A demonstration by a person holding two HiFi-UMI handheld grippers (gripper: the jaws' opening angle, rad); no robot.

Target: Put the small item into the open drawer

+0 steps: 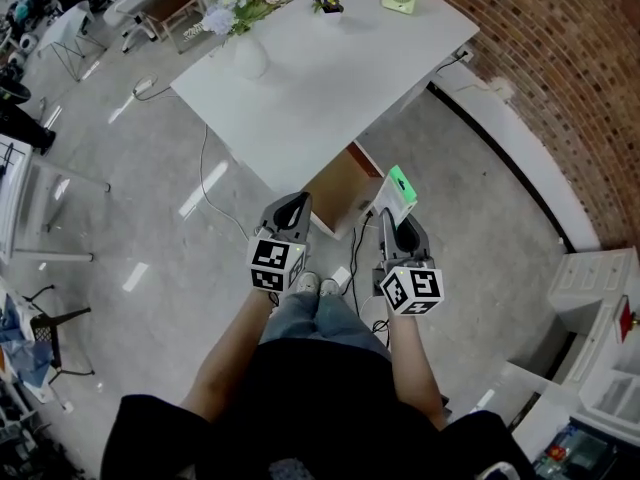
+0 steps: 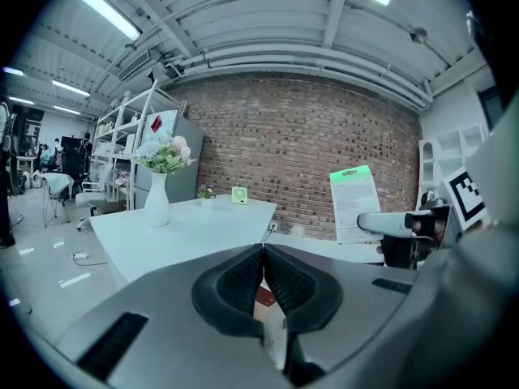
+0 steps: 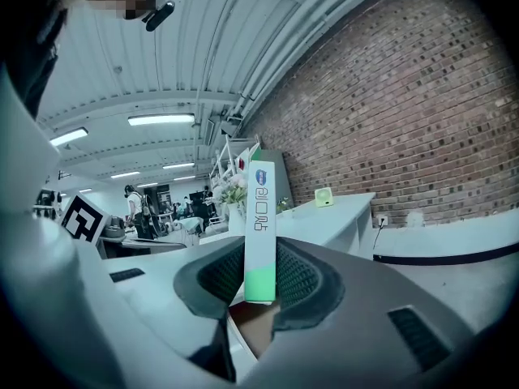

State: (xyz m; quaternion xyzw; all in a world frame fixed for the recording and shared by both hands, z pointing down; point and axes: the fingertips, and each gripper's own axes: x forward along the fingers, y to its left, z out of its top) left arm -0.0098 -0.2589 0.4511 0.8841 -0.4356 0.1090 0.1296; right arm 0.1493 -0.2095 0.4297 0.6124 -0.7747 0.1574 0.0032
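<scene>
The white bench (image 1: 320, 78) fills the head view from about 10 to 1 o'clock. The open drawer (image 1: 340, 193) juts from its near edge at 12 o'clock from the person's feet, its brown inside showing. The left hand-held gripper (image 1: 295, 203) hovers just at 9 o'clock of the drawer with its jaws pressed together on nothing (image 2: 263, 254). The right hand-held gripper (image 1: 392, 218) sits at the drawer's 3 o'clock, closed narrow on the small item, a slim green-and-white carton (image 3: 260, 233). The carton stands out of the jaws toward 12 o'clock, its far end over the drawer's right rim (image 1: 400, 190). It looks like thin printed card: probably light, fairly stiff along its length, but easy to dent across its faces and smooth enough to slide. The pads clamp only its green lower end, so the long free part could swing. A gentle pinch nearer the middle would likely carry it more steadily.
</scene>
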